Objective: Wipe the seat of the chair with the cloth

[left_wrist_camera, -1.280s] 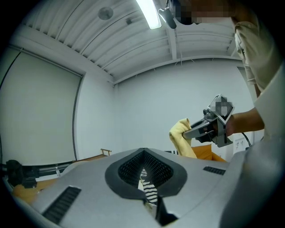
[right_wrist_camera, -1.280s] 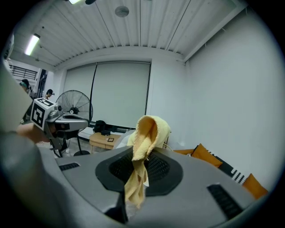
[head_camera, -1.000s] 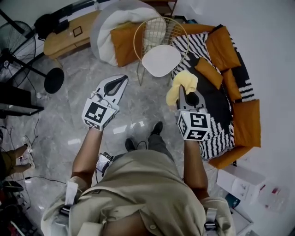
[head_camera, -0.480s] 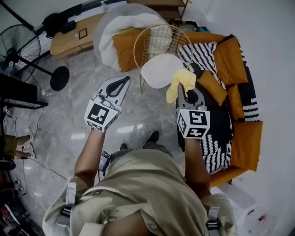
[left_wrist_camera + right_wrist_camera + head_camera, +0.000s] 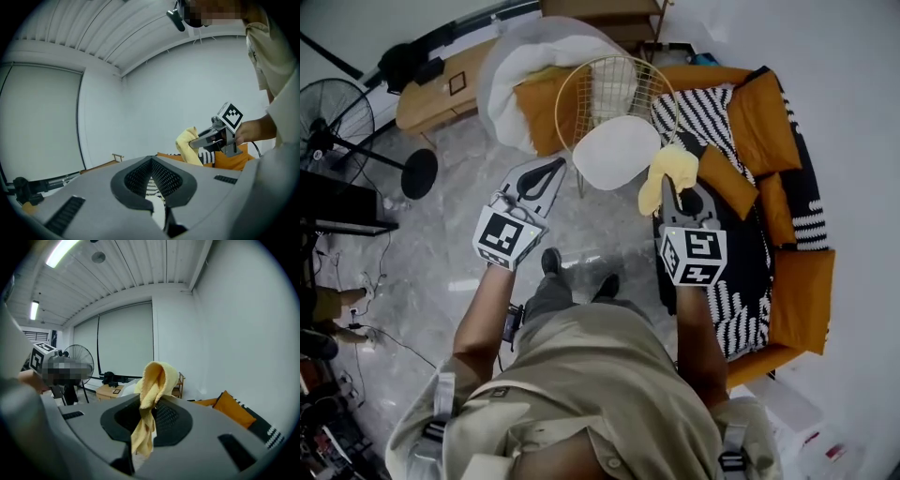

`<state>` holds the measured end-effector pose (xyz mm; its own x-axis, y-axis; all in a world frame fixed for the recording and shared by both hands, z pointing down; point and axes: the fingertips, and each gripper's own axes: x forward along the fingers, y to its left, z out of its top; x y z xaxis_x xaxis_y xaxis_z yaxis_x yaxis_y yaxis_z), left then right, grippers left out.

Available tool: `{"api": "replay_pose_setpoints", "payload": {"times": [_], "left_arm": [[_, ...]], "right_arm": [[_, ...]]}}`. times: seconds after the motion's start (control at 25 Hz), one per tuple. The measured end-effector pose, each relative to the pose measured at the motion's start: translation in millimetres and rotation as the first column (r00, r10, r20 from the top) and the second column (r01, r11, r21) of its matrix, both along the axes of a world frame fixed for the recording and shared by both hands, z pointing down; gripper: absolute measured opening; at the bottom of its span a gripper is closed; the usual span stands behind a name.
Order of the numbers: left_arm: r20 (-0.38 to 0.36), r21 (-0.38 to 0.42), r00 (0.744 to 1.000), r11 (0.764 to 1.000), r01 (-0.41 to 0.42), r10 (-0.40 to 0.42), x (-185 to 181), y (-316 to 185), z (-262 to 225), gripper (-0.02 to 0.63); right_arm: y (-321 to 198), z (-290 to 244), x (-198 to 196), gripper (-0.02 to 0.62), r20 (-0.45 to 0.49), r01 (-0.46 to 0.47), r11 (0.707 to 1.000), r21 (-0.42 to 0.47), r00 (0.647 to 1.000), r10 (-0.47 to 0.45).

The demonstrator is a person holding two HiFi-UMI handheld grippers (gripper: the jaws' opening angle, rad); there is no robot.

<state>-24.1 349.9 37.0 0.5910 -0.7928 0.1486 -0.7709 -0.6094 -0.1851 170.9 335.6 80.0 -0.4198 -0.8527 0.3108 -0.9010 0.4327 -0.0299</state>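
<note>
Marble floor (image 5: 441,244) beneath the chair (image 5: 614,150); right tool (image 5: 676,180) pinches the yellow cloth (image 5: 661,178); left tool (image 5: 553,164) closed, empty.

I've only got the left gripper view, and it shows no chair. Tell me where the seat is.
Observer: In the head view the white oval seat of the gold wire chair sits straight ahead, in the upper middle of the frame.
Operator: Now check the grip.
Observer: The right gripper view shows the right claw shut on the soft yellow cloth, which folds over the tips and dangles below them.
Operator: Say whether it's wiping yet.
Observer: Seemingly not. In the head view the cloth hangs by the seat's right edge, apparently held above it.
</note>
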Motion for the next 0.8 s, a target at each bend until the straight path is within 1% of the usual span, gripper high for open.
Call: {"api": "replay_pose_setpoints", "payload": {"times": [0.28,0.52,0.64,0.8], "left_arm": [[-0.013,-0.012,0.994,0.994,-0.105,0.105,30,-43,14,0.015],[-0.041,-0.014,0.975,0.976,-0.217,0.217,48,-96,21,0.015],[-0.055,-0.018,0.963,0.964,-0.264,0.262,39,-126,23,0.015],[-0.070,-0.028,0.949,0.950,-0.310,0.307,15,-169,23,0.015]], "right_arm": [[-14,12,31,0.061,-0.015,-0.103,0.994,-0.021,0.995,0.102],[-41,14,49,0.061,-0.046,-0.222,0.975,-0.027,0.974,0.220],[-63,13,38,0.061,-0.054,-0.269,0.963,-0.027,0.962,0.267],[-96,12,7,0.061,-0.070,-0.303,0.952,-0.031,0.951,0.301]]}}
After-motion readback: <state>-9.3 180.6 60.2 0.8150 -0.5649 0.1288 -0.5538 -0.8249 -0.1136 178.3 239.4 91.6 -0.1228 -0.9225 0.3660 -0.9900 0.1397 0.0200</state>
